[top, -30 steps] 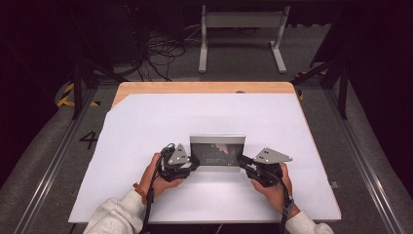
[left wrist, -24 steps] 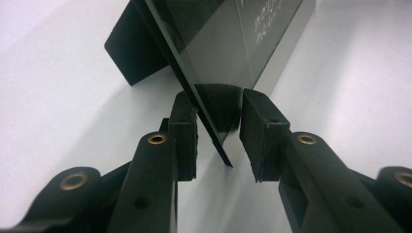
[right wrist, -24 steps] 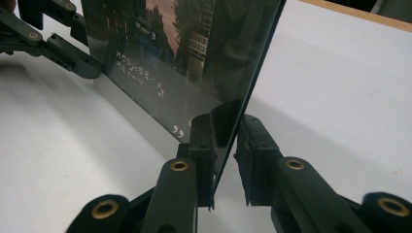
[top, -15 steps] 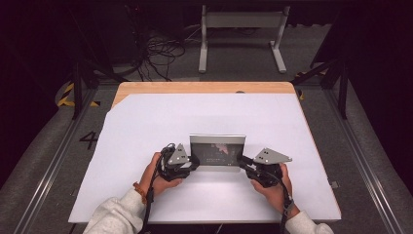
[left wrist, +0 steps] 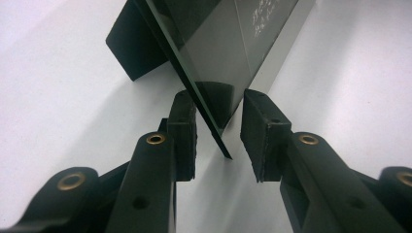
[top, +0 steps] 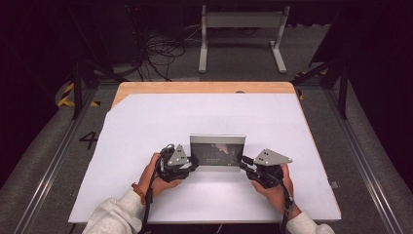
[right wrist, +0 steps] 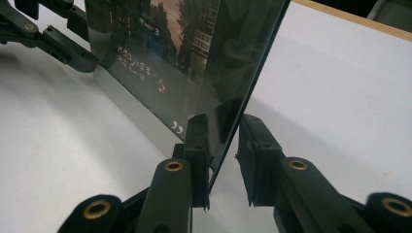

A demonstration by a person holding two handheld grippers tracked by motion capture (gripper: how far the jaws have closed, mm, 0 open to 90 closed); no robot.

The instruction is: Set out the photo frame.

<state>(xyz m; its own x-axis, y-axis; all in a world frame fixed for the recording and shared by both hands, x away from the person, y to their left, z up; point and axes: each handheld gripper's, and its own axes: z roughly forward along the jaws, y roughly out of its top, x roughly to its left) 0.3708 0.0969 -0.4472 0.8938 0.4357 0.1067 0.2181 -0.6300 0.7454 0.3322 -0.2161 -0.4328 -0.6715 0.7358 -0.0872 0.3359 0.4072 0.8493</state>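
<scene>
left gripper (left wrist: 218,131): jaws part open, straddling the lower corner of the picture frame (top: 217,150); a gap shows on both sides of the glass edge, pads not pressing. right gripper (right wrist: 221,145): jaws have just been opening a little, the frame's other lower corner is between them; left pad looks to be against the glass face, right pad stands clear, so no firm clamp. in the high view the left gripper (top: 191,164) and right gripper (top: 244,164) sit at the frame's two ends.

frame stands upright, leaning back on its black rear prop (left wrist: 130,48), near the front middle of the white sheet (top: 146,122) over the wooden table (top: 204,87). nothing stands between grippers and frame.

count: one frame, two grippers, one sheet, one table.
</scene>
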